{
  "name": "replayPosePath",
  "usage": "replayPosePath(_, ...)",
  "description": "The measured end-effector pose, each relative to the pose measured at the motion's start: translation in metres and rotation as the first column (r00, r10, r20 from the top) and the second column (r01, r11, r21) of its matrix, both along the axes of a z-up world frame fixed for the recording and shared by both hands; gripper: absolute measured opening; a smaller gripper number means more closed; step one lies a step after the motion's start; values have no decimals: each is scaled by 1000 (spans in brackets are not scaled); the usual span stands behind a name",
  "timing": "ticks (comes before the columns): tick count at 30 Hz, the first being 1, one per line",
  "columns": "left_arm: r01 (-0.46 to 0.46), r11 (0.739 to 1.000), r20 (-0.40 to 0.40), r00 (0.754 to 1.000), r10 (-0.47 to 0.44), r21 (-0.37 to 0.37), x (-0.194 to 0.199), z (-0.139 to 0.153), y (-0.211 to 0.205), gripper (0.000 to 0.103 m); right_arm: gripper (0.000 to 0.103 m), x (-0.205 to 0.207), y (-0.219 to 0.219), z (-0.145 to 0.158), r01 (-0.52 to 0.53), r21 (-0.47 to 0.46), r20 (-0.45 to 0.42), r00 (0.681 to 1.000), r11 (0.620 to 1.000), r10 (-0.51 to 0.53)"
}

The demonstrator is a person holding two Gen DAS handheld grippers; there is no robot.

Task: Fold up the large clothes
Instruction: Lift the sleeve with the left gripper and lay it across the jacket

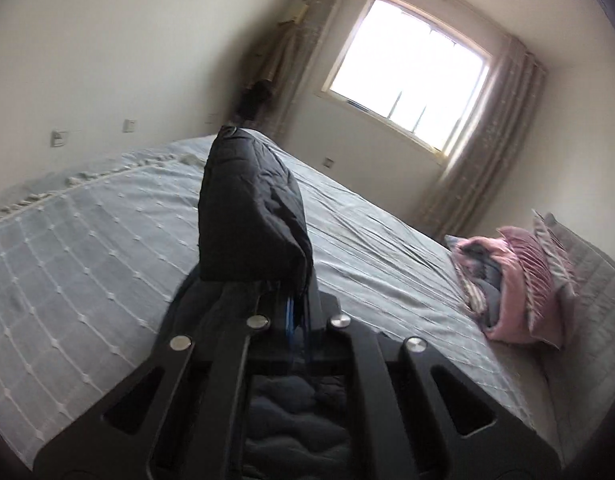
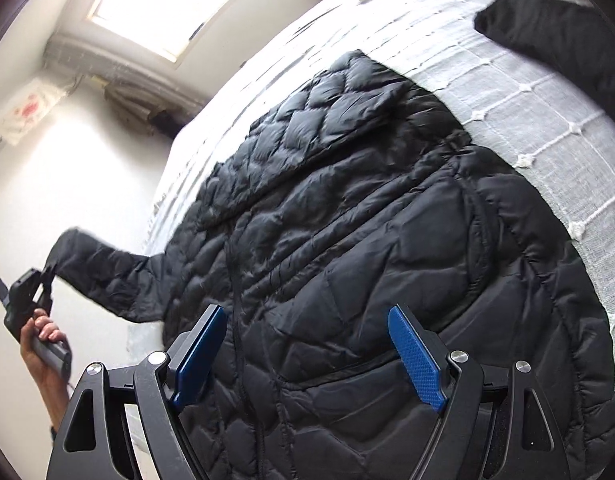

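Note:
A black quilted puffer jacket [image 2: 367, 216] lies spread on the bed. One sleeve [image 2: 103, 276] hangs off the bed's side, its cuff held in my left gripper [image 2: 43, 280]. In the left wrist view the sleeve [image 1: 251, 216] stands up from the left gripper [image 1: 295, 300], whose blue pads are shut on it. My right gripper [image 2: 311, 320] is open, its blue pads [image 2: 417, 356] wide apart just above the jacket's body, holding nothing. The other sleeve [image 2: 555, 36] lies at the far right.
The bed has a pale blue-grey cover with a white dotted grid [image 1: 87, 248]. Pink and grey pillows [image 1: 519, 280] are piled at one end. A window [image 1: 407, 68] with curtains is in the far wall.

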State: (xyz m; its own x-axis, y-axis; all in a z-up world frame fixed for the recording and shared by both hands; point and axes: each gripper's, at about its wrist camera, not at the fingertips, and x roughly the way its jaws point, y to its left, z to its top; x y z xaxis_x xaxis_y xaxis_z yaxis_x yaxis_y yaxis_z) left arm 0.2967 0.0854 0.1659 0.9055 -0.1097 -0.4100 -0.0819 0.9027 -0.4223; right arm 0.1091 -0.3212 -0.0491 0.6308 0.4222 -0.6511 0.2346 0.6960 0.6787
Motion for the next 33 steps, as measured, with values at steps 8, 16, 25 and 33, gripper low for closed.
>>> replayPosePath(8,270,958,-209,946,-246,92,49,-116,-186,6,84,-6,-31,1,82,44,2,997,996,-82)
replayPosePath(16,395,879,-492,840,-229,265,71,-220,-262,27,84,-10,-48,8,108,-24,4,994,994,-108)
replayPosePath(25,425,887,-439,842,-314,181,36,-166,-211,55,84,-10,-49,10,92,-33,30,995,995,-91)
replayPosePath(33,216,934,-407,910,-86,285,-48,-134,-88,75,84,-15,-58,15,142,-59,53,989,988,-139)
